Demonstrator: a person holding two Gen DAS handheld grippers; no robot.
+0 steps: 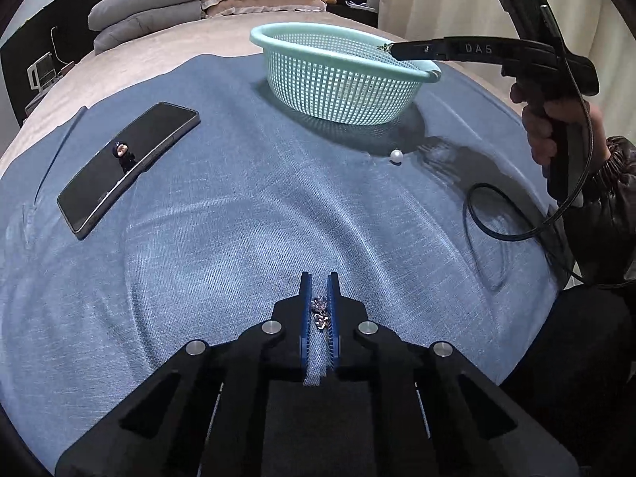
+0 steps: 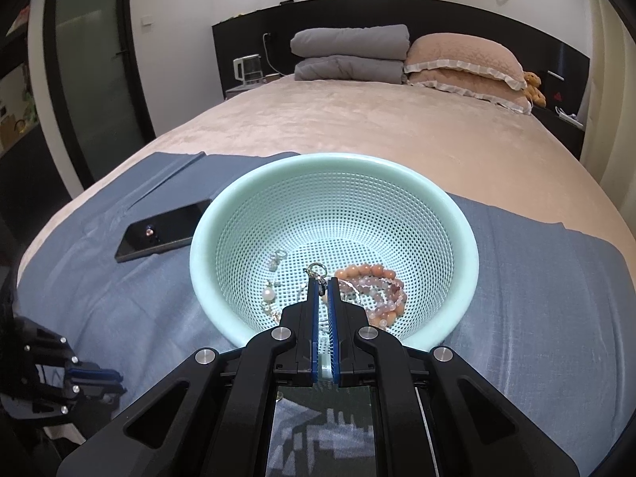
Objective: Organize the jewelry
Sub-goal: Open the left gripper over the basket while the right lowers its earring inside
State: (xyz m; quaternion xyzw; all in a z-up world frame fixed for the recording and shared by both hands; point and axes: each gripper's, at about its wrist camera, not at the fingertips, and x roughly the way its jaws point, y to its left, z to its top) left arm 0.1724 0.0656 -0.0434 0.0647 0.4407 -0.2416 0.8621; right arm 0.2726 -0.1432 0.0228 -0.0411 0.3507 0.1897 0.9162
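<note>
A mint green mesh basket [image 1: 278, 35] [image 2: 214, 214] stands on a blue cloth [image 1: 238, 206] on the bed. It holds bead bracelets [image 2: 377, 282], a pearl piece [image 2: 269, 293] and a small silver piece [image 2: 277, 258]. My right gripper [image 2: 323, 284] is over the basket, shut on a ring-ended metal jewelry piece [image 2: 316, 269]; it also shows in the left wrist view [image 1: 391, 49]. My left gripper [image 1: 319, 278] is low over the cloth, shut on a small sparkly jewelry piece [image 1: 319, 310]. A loose white pearl [image 1: 396, 155] lies on the cloth near the basket.
A black phone [image 1: 127, 163] [image 2: 163, 230] lies on the cloth to the left. A black cable [image 1: 493, 230] loops at the right. Folded grey blankets [image 2: 349, 55] and pink pillows [image 2: 465, 67] sit at the bed's head.
</note>
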